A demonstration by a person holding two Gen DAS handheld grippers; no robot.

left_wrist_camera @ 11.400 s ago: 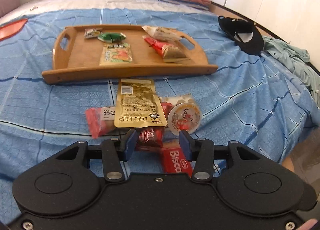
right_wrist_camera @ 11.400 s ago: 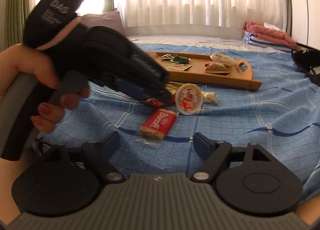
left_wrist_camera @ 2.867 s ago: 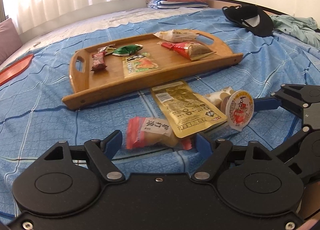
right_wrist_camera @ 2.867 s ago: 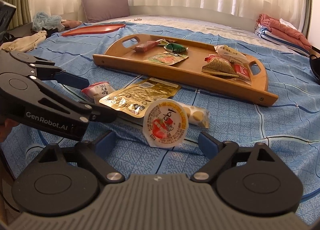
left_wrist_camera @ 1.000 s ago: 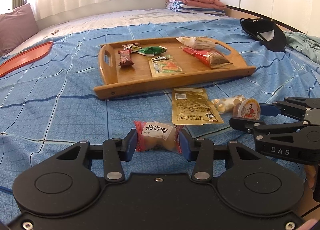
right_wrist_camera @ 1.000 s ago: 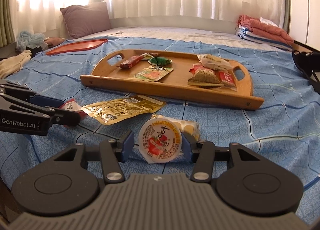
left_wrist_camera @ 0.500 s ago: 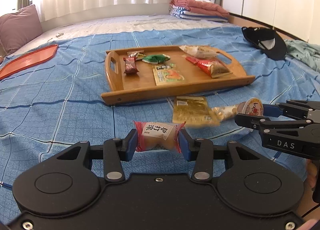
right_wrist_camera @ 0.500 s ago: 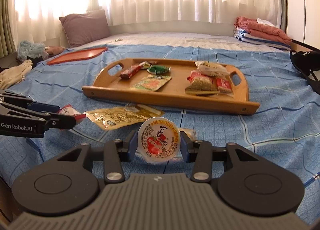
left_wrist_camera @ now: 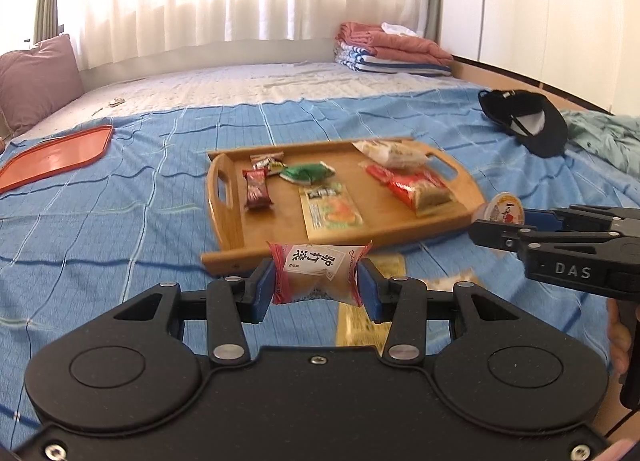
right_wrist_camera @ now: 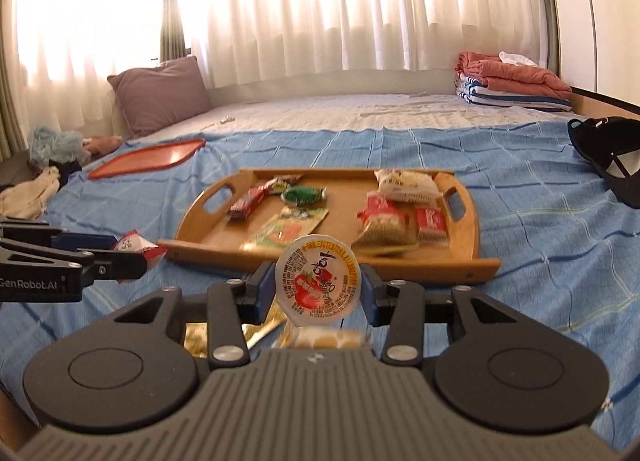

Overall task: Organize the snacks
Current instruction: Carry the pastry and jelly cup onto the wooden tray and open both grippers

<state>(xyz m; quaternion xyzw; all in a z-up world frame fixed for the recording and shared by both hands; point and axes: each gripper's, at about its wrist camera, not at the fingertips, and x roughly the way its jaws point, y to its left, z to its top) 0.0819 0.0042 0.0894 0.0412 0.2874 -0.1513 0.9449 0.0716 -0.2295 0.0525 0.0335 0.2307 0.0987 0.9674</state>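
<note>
1. Left gripper (left_wrist_camera: 316, 289), bottom centre of its own view, is clamped on a red-ended pastry packet (left_wrist_camera: 317, 273), blue pads pressing both ends, packet clear of the blue bedspread (left_wrist_camera: 120, 229).
2. Right gripper (right_wrist_camera: 318, 291) has just been closing; a round jelly cup (right_wrist_camera: 318, 279) sits squeezed between its pads, lid facing the camera.
3. Wooden tray (left_wrist_camera: 228, 237) lies mid-frame just beyond both grippers, near rim facing them.
4. On the tray: wrappers crowd the far left and right; bare wood shows at the near left and centre-right.
5. A gold pouch (left_wrist_camera: 360, 325) lies on the bedspread below the left gripper.
6. Open bedspread spreads left; an orange tray (left_wrist_camera: 52, 159) sits far left, a black cap (left_wrist_camera: 532, 129) upper right.
</note>
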